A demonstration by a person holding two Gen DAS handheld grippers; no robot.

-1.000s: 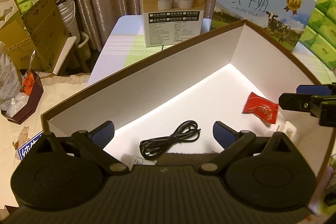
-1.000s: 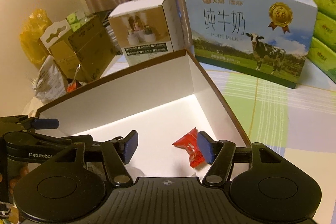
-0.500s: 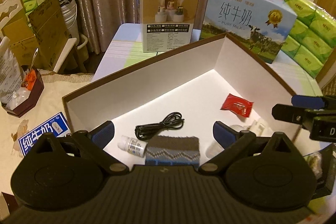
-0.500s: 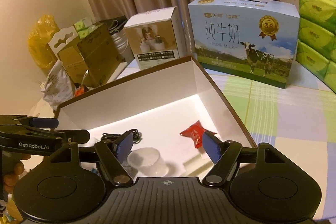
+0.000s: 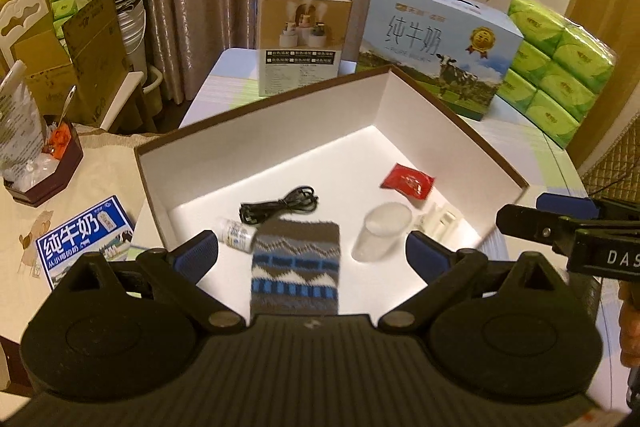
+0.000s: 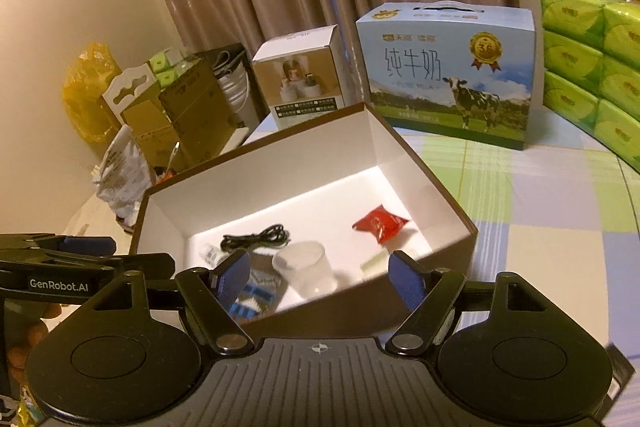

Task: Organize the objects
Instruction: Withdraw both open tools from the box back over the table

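A brown box with white inside [image 5: 264,131] [image 6: 280,163] holds a black cable [image 5: 280,207] [image 6: 256,239], a red packet [image 5: 407,181] [image 6: 380,223], a clear plastic cup [image 5: 382,237] [image 6: 305,269], a small white bottle [image 5: 237,234], a patterned knit sock [image 5: 296,267] [image 6: 252,297] and a white piece [image 5: 438,221]. My left gripper [image 5: 312,253] is open and empty above the box's near edge. My right gripper [image 6: 318,277] is open and empty above the box's near right side; it shows in the left wrist view [image 5: 560,223].
Behind the box stand a humidifier carton [image 5: 302,35] [image 6: 302,75], a milk carton [image 5: 436,43] [image 6: 448,71] and green tissue packs [image 5: 560,67] [image 6: 592,67]. A blue milk carton [image 5: 84,239] and a dark tray [image 5: 44,171] lie left. Cardboard boxes [image 6: 172,111] stand at far left.
Both grippers have drawn back and up from the box. The sock, bottle and cup have come into view. Both stay open.
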